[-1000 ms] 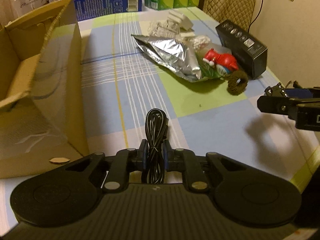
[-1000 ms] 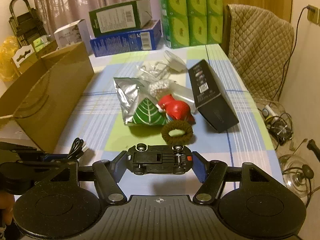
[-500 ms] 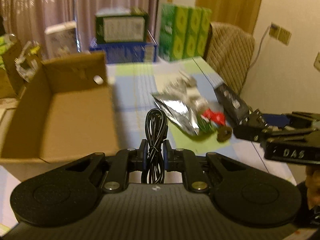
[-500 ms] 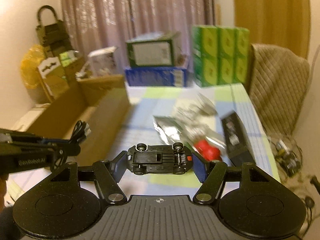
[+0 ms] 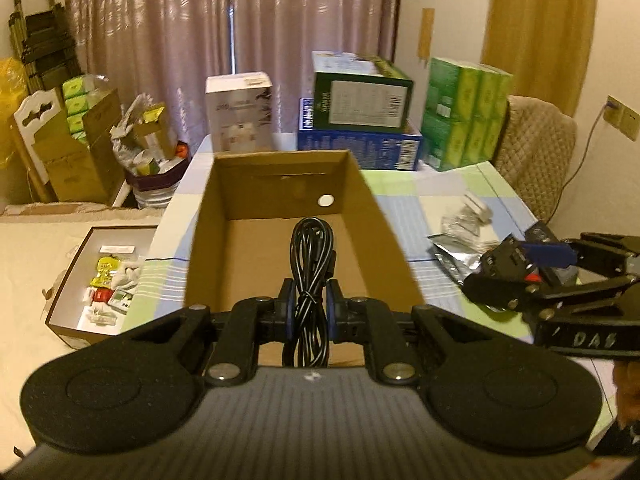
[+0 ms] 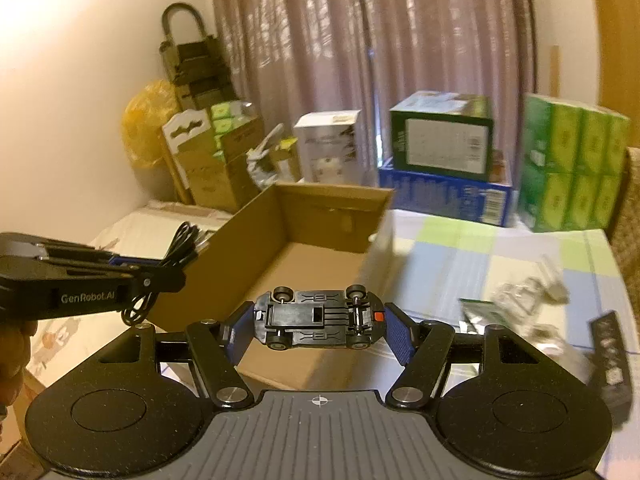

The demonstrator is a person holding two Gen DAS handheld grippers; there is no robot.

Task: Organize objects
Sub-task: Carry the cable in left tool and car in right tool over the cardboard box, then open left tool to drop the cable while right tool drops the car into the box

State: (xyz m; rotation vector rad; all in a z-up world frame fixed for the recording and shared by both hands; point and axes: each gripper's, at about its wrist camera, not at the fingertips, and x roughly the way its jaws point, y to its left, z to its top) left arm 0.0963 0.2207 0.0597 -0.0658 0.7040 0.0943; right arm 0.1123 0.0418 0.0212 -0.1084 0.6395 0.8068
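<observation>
Item, left gripper (image 5: 307, 307): my jaws are clamped narrow on the coiled black cable (image 5: 312, 264), held above the near end of the open cardboard box (image 5: 256, 184).

Item, right gripper (image 6: 318, 326): my jaws pinch the toy car (image 6: 318, 317) end to end, underside toward the camera, just short of the box's near wall.

Step, as I judge: carrying both to the box. Next: lower each inside, then part the jaws.

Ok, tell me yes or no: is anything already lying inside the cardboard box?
No, in the left wrist view the cardboard box shows only its bare brown floor, while the black cable is clamped in the left gripper in front of it.
</observation>
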